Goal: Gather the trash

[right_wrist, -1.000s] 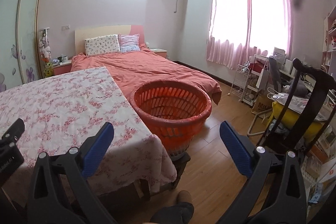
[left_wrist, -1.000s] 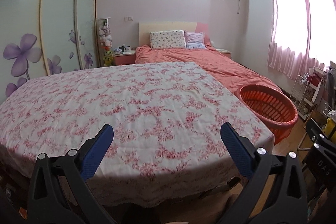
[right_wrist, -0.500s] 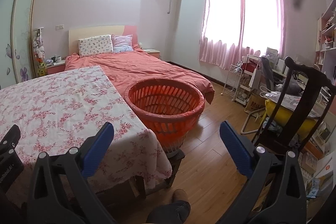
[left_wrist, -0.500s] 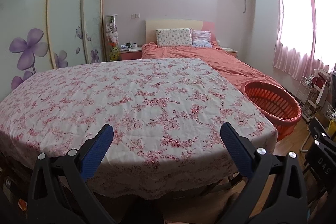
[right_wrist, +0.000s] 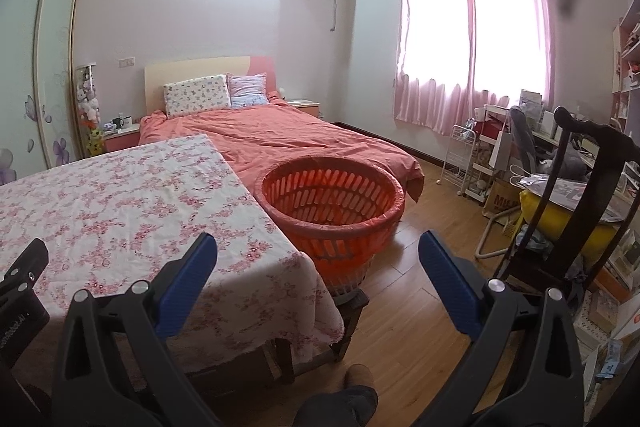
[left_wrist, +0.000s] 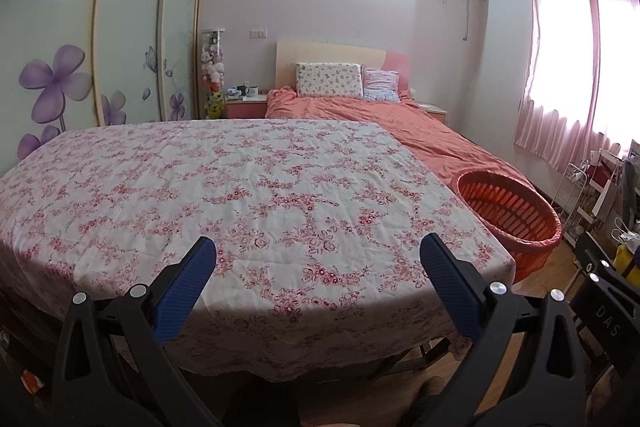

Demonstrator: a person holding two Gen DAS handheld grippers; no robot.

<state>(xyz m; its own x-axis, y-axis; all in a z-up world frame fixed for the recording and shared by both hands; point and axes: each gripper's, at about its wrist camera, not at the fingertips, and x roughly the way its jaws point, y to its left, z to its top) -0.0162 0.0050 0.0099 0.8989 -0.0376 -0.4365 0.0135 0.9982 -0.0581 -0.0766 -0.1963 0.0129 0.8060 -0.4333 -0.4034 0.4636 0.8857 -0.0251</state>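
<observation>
Both grippers, left (left_wrist: pixel 318 261) and right (right_wrist: pixel 318 259), hang spread and empty; orange basket (right_wrist: pixel 332 203) stands beside the table (right_wrist: pixel 120 195), ready for trash.

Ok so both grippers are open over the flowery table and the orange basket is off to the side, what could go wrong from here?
1. The tablecloth hangs loose over the edge; a finger of the left gripper could snag it and drag it.
2. The orange basket sits on a small stand beside the table corner; a bump from the right gripper might tip it.
3. No trash shows on the cloth, so a grasp may close on fabric only.
</observation>
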